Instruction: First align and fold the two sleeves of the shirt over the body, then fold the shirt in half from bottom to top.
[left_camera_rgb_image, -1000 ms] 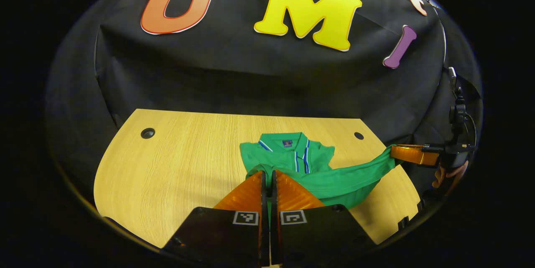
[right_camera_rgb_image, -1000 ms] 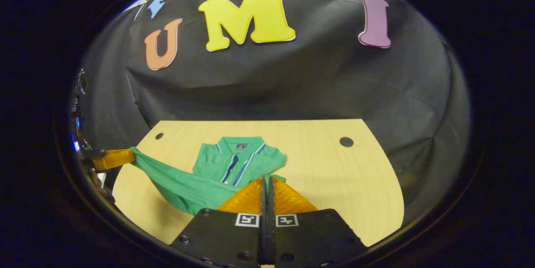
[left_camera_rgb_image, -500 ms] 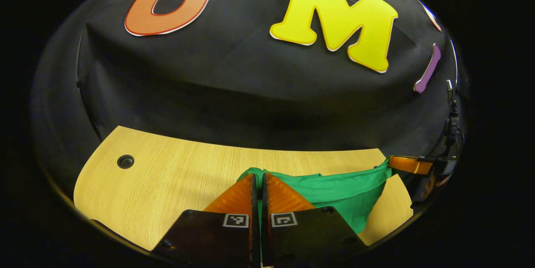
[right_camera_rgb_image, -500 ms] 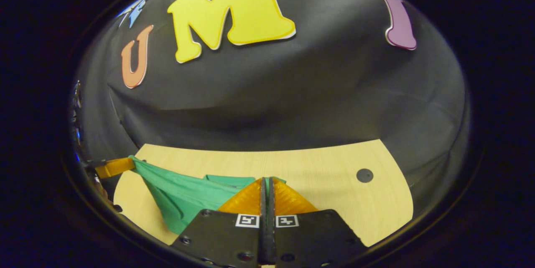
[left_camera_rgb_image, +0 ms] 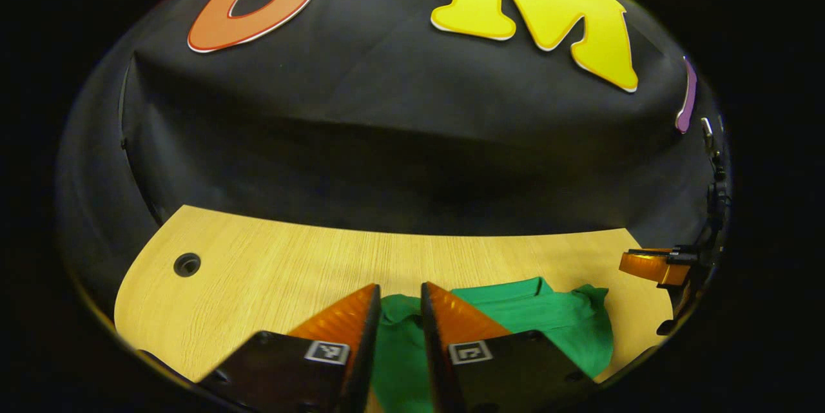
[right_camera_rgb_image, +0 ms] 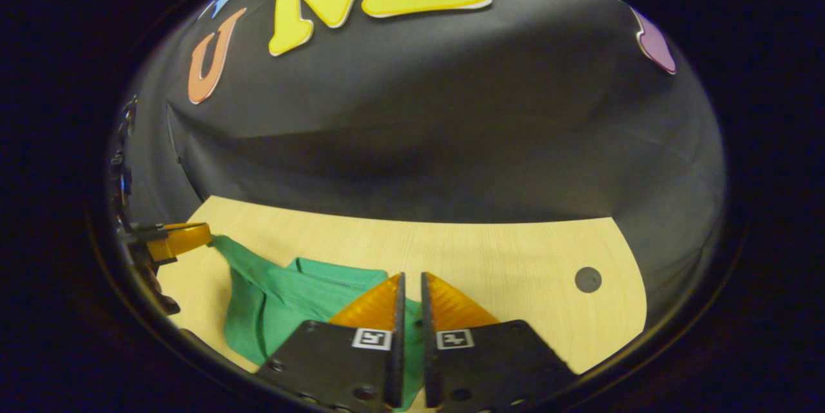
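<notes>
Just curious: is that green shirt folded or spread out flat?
Folded: the green shirt lies doubled on the table, collar hidden.

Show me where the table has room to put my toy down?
Bare wood lies left of the green shirt, out to the round hole in the table, and along the back by the wall. In the right gripper view, wood is bare around the other hole. It's crowded by the shirt and both grippers.
</notes>
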Available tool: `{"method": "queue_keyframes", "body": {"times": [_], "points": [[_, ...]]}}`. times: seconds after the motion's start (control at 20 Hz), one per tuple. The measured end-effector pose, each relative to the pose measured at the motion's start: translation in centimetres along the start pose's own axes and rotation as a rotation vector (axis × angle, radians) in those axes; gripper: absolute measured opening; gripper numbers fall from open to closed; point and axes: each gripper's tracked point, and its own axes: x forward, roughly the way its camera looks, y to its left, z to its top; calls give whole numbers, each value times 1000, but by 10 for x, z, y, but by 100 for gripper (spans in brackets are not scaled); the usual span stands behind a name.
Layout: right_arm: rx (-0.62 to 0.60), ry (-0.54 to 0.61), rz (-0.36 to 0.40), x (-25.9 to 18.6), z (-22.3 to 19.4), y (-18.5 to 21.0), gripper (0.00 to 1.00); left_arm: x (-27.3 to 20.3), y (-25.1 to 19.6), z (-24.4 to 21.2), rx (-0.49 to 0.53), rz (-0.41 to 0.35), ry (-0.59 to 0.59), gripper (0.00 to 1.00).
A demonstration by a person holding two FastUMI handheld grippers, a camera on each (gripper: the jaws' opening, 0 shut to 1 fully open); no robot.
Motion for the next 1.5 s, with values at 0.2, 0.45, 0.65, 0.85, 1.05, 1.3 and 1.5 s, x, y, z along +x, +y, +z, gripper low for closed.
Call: {"method": "queue_keyframes", "body": {"times": [0.2,0.45,0.65,0.85,1.05,1.3,1.5], "points": [[23,-63,-26,-14,8,-1,93,-18,4,12,-4,35,-51,100],[20,-142,-33,-48,34,7,92,-55,-6,43,24,22,-141,100],[9,-208,-59,-94,48,10,96,-97,-13,63,63,17,-210,100],[-38,-306,-77,-156,62,21,93,-157,-20,80,48,16,-305,100],[-47,-377,-66,-223,66,44,96,-224,-35,84,59,-16,-374,100],[-15,-469,-63,-305,73,76,96,-311,-41,86,64,-30,-453,100],[-44,-534,-62,-363,63,103,95,-368,-40,83,90,-26,-515,100]]}}
